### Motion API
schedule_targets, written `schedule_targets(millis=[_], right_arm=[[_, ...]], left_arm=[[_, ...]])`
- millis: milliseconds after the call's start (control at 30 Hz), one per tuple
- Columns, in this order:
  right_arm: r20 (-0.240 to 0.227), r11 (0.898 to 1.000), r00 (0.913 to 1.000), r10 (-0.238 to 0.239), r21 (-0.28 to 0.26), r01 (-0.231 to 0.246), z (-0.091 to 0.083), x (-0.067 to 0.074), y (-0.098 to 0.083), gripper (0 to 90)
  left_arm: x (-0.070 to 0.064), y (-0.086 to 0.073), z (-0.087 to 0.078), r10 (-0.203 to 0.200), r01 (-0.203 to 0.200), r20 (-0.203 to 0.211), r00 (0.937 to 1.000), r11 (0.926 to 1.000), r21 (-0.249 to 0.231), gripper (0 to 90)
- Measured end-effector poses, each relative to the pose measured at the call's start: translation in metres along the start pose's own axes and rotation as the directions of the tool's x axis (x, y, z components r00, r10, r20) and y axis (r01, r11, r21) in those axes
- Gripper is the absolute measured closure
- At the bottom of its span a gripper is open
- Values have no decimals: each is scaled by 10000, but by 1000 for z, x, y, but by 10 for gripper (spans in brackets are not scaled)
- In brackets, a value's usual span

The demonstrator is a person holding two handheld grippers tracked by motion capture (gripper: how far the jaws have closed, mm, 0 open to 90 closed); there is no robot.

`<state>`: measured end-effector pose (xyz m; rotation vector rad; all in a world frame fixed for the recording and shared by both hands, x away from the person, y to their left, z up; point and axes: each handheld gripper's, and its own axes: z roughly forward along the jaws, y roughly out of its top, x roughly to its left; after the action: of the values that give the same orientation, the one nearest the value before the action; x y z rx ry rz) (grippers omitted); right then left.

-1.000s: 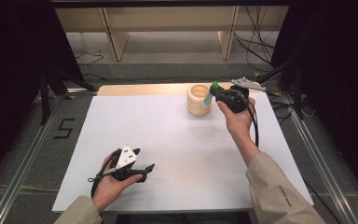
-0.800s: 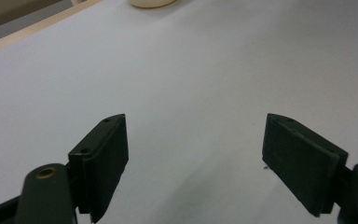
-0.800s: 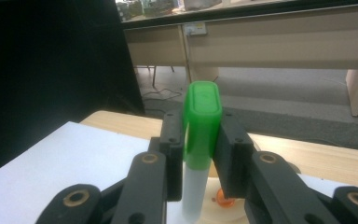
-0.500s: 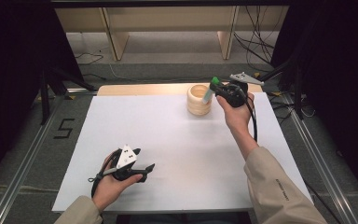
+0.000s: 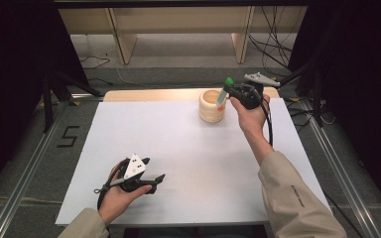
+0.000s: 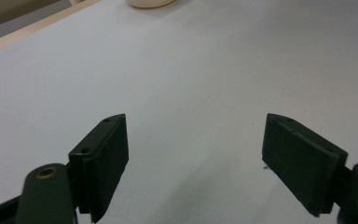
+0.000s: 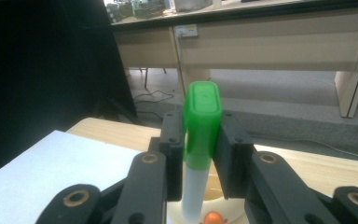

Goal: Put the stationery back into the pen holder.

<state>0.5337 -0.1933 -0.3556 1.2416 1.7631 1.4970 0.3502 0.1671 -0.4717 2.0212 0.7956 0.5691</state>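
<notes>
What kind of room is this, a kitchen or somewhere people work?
Probably a lab or office workroom, not a kitchen. A white table stands between metal floor rails, loose black cables lie on the grey floor, and plain beige desks line the far side beside dark screens.

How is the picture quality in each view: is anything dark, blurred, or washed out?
High view: sides dark, white table sheet evenly lit. Left gripper view: jaws sharp, cup cut off at the top edge. Right gripper view: green-capped marker fairly sharp, left background black.
</notes>
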Motion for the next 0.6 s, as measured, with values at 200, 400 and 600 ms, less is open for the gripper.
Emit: schedule_targets(millis=[200, 400, 600], right_arm=[[89, 10000, 10000, -14, -34, 14, 4, -1, 4, 748], [230, 9999, 9997, 97, -60, -96, 11, -4, 5, 748], [331, 9999, 9993, 159, -34, -158, 16, -4, 4, 748]], left_arm=[[0, 0, 0, -10, 10, 14, 10000, 10000, 20, 226], [0, 0, 1, -25, 25, 23, 10000, 10000, 18, 227], [0, 0, 1, -28, 28, 24, 10000, 10000, 17, 228]])
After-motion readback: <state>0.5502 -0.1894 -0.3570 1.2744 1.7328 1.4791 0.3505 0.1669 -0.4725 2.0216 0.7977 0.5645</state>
